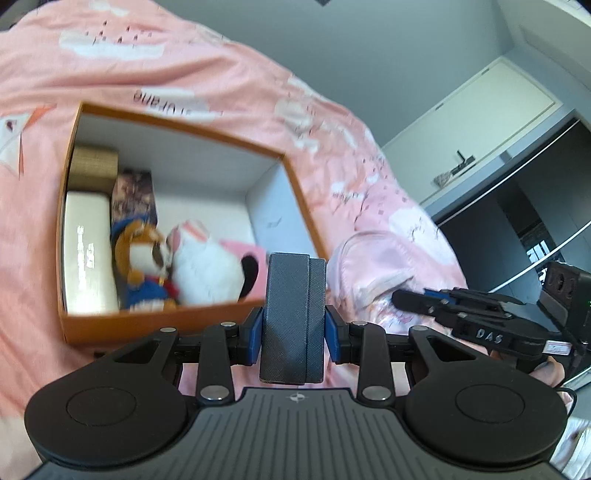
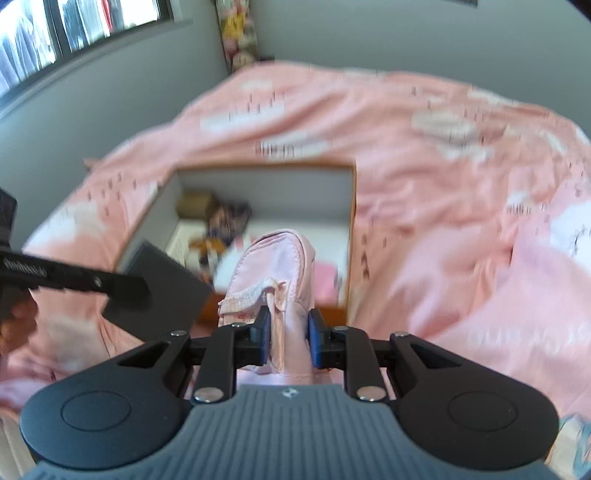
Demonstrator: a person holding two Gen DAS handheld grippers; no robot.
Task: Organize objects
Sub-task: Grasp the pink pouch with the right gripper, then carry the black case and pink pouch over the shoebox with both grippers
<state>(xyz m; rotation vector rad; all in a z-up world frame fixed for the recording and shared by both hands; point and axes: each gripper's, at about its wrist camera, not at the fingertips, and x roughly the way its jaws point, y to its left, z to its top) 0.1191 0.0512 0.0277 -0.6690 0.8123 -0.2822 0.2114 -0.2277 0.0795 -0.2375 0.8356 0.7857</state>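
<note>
My left gripper (image 1: 293, 330) is shut on a dark grey textured case (image 1: 291, 317), held upright in front of the open orange box (image 1: 184, 127) on the pink bedspread. The box holds a white case (image 1: 86, 254), a tan block (image 1: 92, 166), a patterned box (image 1: 133, 194) and two plush toys (image 1: 177, 264). My right gripper (image 2: 290, 339) is shut on a pink fabric pouch (image 2: 275, 266), lifted near the orange box (image 2: 352, 236). The grey case (image 2: 159, 288) and the left gripper's finger (image 2: 74, 278) show at the left of the right wrist view. The right gripper (image 1: 406, 297) appears at the right of the left wrist view.
The rumpled pink bedspread (image 2: 461, 184) covers the whole bed around the box. Grey walls lie behind, with a white cabinet and dark shelving (image 1: 517, 177) to the right and a window (image 2: 55, 33) at upper left. Both views are motion-blurred.
</note>
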